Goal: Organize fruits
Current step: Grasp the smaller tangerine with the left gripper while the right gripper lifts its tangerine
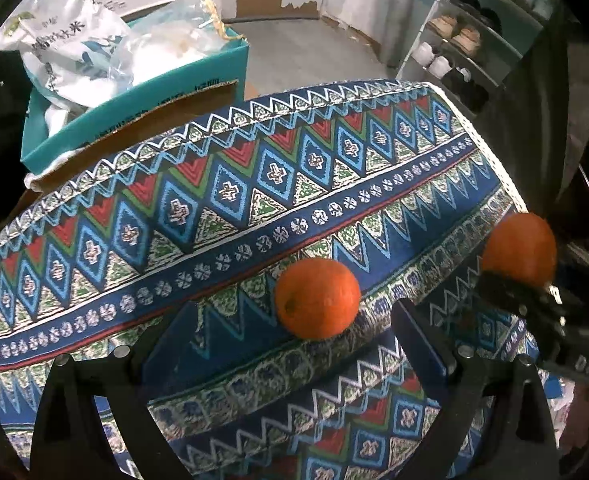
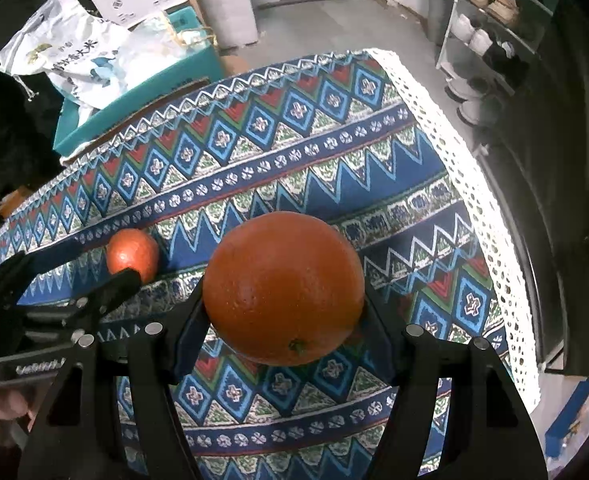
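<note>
An orange (image 1: 317, 298) lies on the patterned tablecloth (image 1: 254, 184), just ahead of my left gripper (image 1: 294, 348), whose jaws stand open and wide of it. My right gripper (image 2: 284, 312) is shut on a second, larger-looking orange (image 2: 283, 286), held above the cloth (image 2: 334, 168). That held orange also shows at the right of the left wrist view (image 1: 519, 250), with the right gripper (image 1: 534, 300) under it. The loose orange shows in the right wrist view (image 2: 132, 254), behind the left gripper's fingers (image 2: 114, 286).
A teal cardboard box (image 1: 134, 104) with white bags (image 1: 78, 48) stands beyond the table's far edge. A shoe rack (image 1: 466, 40) stands at the right. The cloth's white lace border (image 2: 474, 200) marks the table's right edge.
</note>
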The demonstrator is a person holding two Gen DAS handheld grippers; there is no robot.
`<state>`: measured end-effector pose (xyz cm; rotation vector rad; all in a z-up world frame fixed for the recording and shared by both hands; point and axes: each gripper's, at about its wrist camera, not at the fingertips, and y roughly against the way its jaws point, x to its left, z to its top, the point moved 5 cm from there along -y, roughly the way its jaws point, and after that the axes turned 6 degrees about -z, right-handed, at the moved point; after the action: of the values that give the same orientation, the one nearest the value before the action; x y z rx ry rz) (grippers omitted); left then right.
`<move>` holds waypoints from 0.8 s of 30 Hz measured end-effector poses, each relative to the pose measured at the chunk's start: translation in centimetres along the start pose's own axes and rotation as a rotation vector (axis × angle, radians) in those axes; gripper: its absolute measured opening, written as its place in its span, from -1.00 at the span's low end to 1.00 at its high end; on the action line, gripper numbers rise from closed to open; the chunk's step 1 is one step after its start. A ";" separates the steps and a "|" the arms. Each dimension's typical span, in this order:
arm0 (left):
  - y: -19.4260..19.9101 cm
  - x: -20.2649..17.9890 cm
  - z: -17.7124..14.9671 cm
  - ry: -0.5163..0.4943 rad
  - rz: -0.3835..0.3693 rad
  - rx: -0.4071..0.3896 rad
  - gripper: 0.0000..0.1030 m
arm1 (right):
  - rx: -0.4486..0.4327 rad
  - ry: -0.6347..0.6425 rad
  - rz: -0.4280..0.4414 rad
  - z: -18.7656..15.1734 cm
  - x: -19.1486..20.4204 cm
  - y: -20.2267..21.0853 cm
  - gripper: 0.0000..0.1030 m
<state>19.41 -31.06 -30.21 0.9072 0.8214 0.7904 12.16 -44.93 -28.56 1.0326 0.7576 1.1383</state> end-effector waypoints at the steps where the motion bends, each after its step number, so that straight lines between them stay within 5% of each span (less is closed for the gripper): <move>1: -0.3 0.1 0.1 0.008 -0.002 0.007 0.91 | 0.002 -0.003 0.000 0.0 -0.1 -0.1 0.34; 5: -1.4 0.3 0.2 0.036 -0.015 0.023 0.89 | 0.007 -0.010 0.004 0.0 -0.2 -0.3 0.34; 8: -2.3 0.5 0.1 0.057 -0.026 0.050 0.55 | 0.008 -0.008 0.005 0.0 -0.1 -0.3 0.34; 11: -2.4 0.1 0.1 0.021 -0.013 0.043 0.50 | 0.011 -0.003 0.008 0.0 0.1 -0.5 0.34; 15: -2.3 -0.4 0.0 -0.008 -0.036 0.048 -0.08 | 0.014 0.000 0.010 0.1 0.3 -0.6 0.34; 24: -0.5 -0.4 0.5 -0.008 0.001 0.011 -0.10 | -0.011 0.029 0.007 0.3 1.1 0.4 0.34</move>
<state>19.79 -31.82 -30.36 0.9207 0.8187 0.7831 12.58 -43.95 -28.07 1.0121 0.7698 1.1646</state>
